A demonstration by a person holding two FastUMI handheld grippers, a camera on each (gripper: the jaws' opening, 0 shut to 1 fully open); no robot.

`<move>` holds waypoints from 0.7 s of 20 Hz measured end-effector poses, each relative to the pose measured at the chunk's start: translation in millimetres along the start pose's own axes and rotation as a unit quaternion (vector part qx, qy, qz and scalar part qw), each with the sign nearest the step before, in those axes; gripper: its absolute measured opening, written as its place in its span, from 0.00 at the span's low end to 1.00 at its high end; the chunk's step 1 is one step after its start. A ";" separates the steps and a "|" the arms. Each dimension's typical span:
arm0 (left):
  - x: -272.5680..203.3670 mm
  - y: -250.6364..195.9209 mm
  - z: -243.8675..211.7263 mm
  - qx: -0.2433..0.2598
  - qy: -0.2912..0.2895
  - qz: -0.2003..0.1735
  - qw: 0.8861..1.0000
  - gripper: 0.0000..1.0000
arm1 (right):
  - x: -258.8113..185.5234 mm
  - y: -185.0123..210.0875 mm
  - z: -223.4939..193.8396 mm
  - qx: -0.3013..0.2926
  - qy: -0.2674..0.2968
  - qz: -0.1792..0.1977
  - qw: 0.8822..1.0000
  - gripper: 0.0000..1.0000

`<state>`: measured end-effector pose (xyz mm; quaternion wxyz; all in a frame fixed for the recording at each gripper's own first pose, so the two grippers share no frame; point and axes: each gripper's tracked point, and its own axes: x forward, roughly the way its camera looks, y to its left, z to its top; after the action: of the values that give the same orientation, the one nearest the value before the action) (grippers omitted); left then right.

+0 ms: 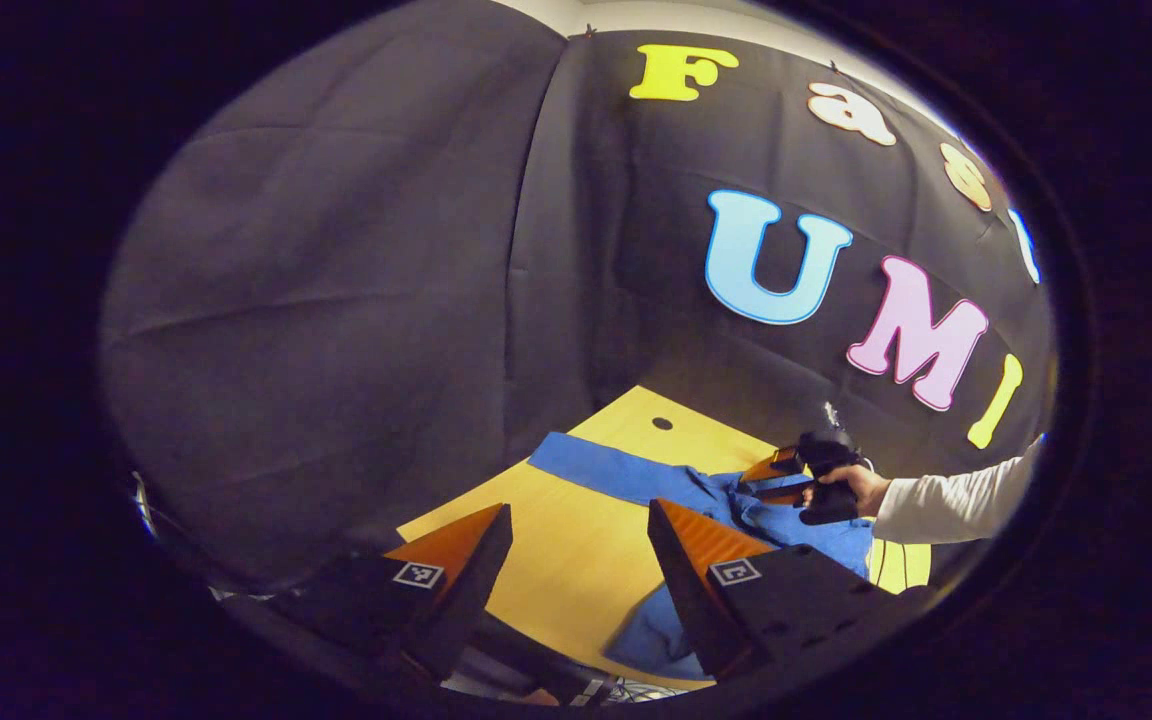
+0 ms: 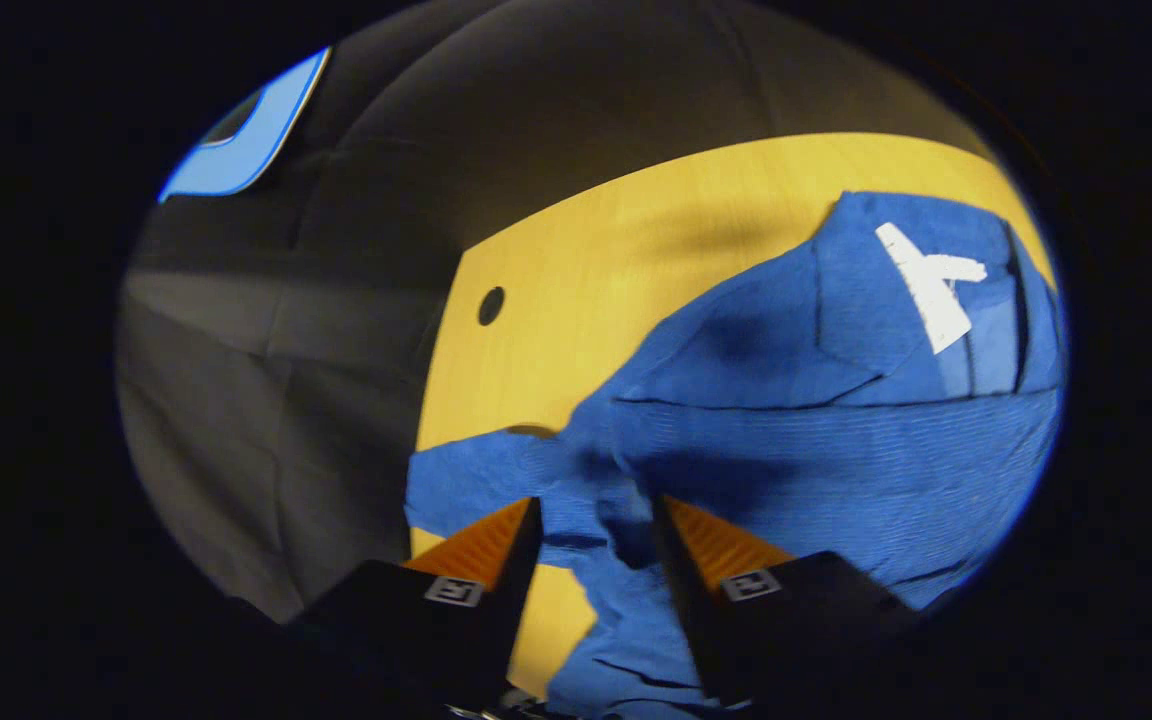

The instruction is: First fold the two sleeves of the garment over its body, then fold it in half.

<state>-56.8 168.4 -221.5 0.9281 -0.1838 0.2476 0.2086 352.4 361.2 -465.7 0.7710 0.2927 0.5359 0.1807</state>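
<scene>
Up close, the left gripper (image 1: 576, 560) hangs with its fingers spread wide and nothing between them, above the yellow wooden table (image 1: 576, 570). Farther off, the right gripper (image 2: 591, 545) has blue garment (image 2: 836, 450) cloth between its parted fingers; whether they pinch it I cannot tell. The garment sprawls rumpled over the table, one sleeve (image 1: 606, 468) stretched towards the booth wall

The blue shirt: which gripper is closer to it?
Right. The right gripper has shirt fabric between its open fingers. The left gripper hovers open above the wooden table, beside the shirt.
</scene>
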 end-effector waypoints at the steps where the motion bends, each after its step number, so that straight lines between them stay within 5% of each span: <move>1: 4.7 1.5 -7.6 -0.004 0.018 0.000 1.000 0.79 | -5.3 8.7 2.8 0.005 -0.004 0.017 1.000 0.78; 4: 25.2 1.9 -18.2 -0.017 0.062 -0.014 0.998 0.81 | -27.5 24.4 11.1 0.004 -0.017 0.043 0.999 0.86; 9: 96.4 1.3 -5.7 -0.004 0.104 -0.040 0.994 0.81 | -118.3 37.2 1.1 -0.080 -0.021 0.068 0.994 0.90; 14: 227.3 17.1 4.3 0.066 0.150 -0.042 0.986 0.81 | -212.1 -14.7 -55.4 -0.116 -0.021 0.044 0.992 0.92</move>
<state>116.3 252.1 -344.0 0.8986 -0.1615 0.3890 0.1231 223.8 238.6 -336.5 0.8021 0.2289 0.4814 0.2692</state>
